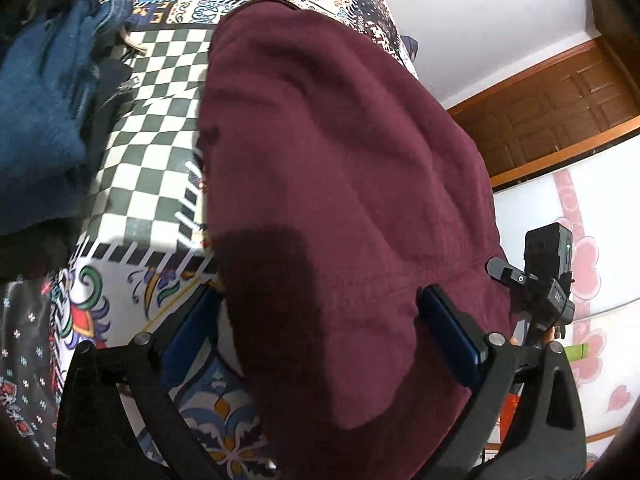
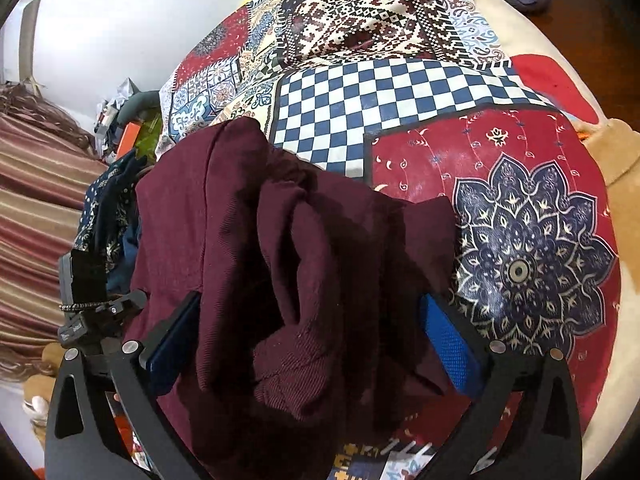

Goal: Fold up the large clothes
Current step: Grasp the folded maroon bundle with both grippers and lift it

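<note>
While the maroon garment [image 1: 340, 184] lay on the patchwork bedspread [image 2: 520, 220], its length was seen running toward twelve o'clock between both sets of jaws, which stood apart; the right gripper [image 2: 312, 344] straddled bunched folds, the left gripper [image 1: 320, 336] smoother cloth.

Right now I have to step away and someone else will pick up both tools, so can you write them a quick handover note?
Left tool: open, blue pads either side of the maroon garment, not clamped.
Right tool: open too, straddling a bunched part of the same garment.
The garment lies on the patterned bedspread; smooth in the left view, rumpled with loose folds in the right view.
A pile of blue and dark clothes waits at the bed's side.
Done: garment looks partly folded, though I cannot tell how far.
Left: flatten the bunched end, finish the fold, then the pile.
</note>
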{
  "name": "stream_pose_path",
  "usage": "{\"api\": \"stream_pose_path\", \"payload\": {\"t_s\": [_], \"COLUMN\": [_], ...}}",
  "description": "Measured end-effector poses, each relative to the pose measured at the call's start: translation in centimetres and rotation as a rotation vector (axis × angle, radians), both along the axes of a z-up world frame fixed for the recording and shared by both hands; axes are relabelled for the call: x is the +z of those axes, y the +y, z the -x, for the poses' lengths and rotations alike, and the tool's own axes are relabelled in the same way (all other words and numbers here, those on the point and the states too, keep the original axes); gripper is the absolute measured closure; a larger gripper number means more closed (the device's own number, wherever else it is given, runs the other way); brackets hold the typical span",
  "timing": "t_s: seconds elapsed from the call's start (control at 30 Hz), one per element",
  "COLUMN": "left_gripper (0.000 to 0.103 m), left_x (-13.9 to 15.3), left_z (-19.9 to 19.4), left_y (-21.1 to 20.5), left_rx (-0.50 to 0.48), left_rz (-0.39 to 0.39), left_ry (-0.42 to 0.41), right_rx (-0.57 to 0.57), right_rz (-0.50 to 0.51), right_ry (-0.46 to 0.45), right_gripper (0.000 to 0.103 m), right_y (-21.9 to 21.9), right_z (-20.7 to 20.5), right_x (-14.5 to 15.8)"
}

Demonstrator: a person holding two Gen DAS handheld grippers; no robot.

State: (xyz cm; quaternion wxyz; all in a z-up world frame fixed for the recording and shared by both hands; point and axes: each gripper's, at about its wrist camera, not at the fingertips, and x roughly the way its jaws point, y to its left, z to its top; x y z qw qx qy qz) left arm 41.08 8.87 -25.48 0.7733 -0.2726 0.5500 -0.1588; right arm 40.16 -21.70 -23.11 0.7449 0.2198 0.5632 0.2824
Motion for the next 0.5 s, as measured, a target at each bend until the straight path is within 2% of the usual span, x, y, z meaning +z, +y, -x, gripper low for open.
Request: {"api": "stream_pose_path", "payload": {"t_s": [0.07,0.13,0.17,0.2,0.23,0.27,0.3,0.33,0.43,0.5], "left_gripper": [0.004,0.017,0.021,0.024,0.029,0.035,0.037,0.044,0.06,0.065], "left_x": [0.0,0.2,0.5,0.7,1.1,1.4,1.9,2.3,4.3,6.4], "left_z": [-0.2,-0.2,-0.2,-0.1,0.0,0.2,0.4,0.6,0.9,1.2], "left_y": [-0.1,-0.3,-0.4,-0.5,-0.6,-0.6,-0.8,-0.8,-1.2,-1.7], "left_rx": [0.001,-0.014,-0.011,-0.015,-0.02,-0.023,-0.027,-0.03,-0.047,-0.063], "left_rz": [0.0,0.032,0.034,0.03,0.023,0.021,0.017,0.013,-0.002,-0.012], "left_ry": [-0.005,-0.019,-0.022,-0.03,-0.042,-0.051,-0.063,-0.069,-0.113,-0.158], "right_rx": [-0.005,-0.011,-0.016,-0.013,-0.008,-0.003,0.007,0.021,0.031,0.023], "right_rz": [-0.002,0.001,0.004,0.006,-0.003,-0.015,-0.034,-0.057,-0.006,0.002], "right_ry": [-0.007,-0.027,-0.036,-0.046,-0.051,-0.052,-0.051,-0.038,-0.067,-0.069], "right_gripper": [0.0,0.001,0.003,0.01,0.022,0.03,0.052,0.059,0.065,0.07], "right_y": [-0.1,-0.3,-0.3,-0.3,-0.3,-0.3,-0.1,0.0,0.8,1.0], "right_z": [0.1,0.4,0.6,0.9,1.2,1.4,1.4,1.6,2.2,2.5], "right_x": [0.1,0.3,0.5,0.8,1.1,1.5,1.8,2.2,3.5,4.2]}}
